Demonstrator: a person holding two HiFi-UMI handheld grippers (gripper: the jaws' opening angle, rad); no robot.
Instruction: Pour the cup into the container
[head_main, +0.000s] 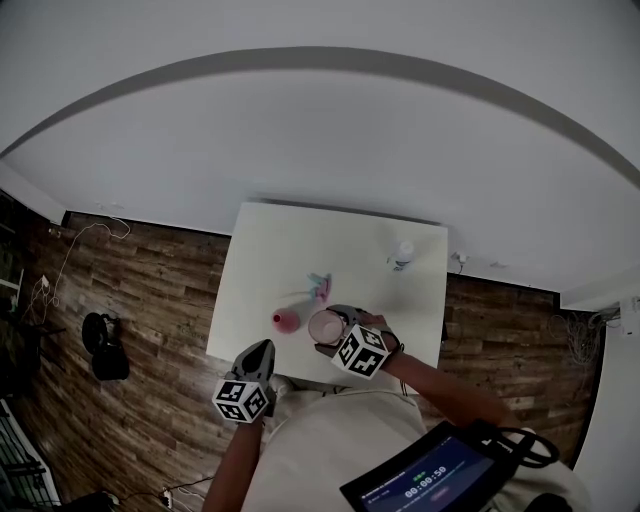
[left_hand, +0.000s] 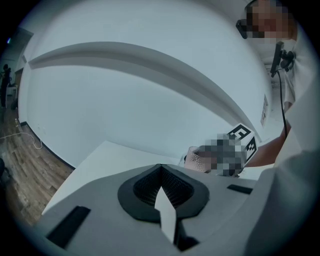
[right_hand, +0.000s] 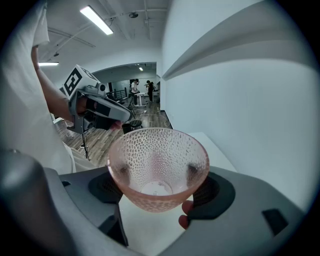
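My right gripper (head_main: 334, 331) is shut on a pink dimpled see-through cup (right_hand: 158, 167), its wide jaws pressing on the cup's two sides. The cup stands upright just above the table's near edge, and I see no liquid in it. In the left gripper view the cup (left_hand: 196, 159) shows to the right. A smaller solid-pink container (head_main: 286, 320) stands on the white table (head_main: 270, 250) just left of the held cup (head_main: 324, 325). My left gripper (head_main: 259, 353) hovers off the table's near edge, shut with nothing between its fingers (left_hand: 165, 210).
A teal and pink object (head_main: 319, 286) lies near the table's middle. A small white bottle (head_main: 403, 254) stands at the far right. Wooden floor (head_main: 140, 300) lies on both sides and a white wall beyond. A dark bag (head_main: 105, 350) sits on the floor at the left.
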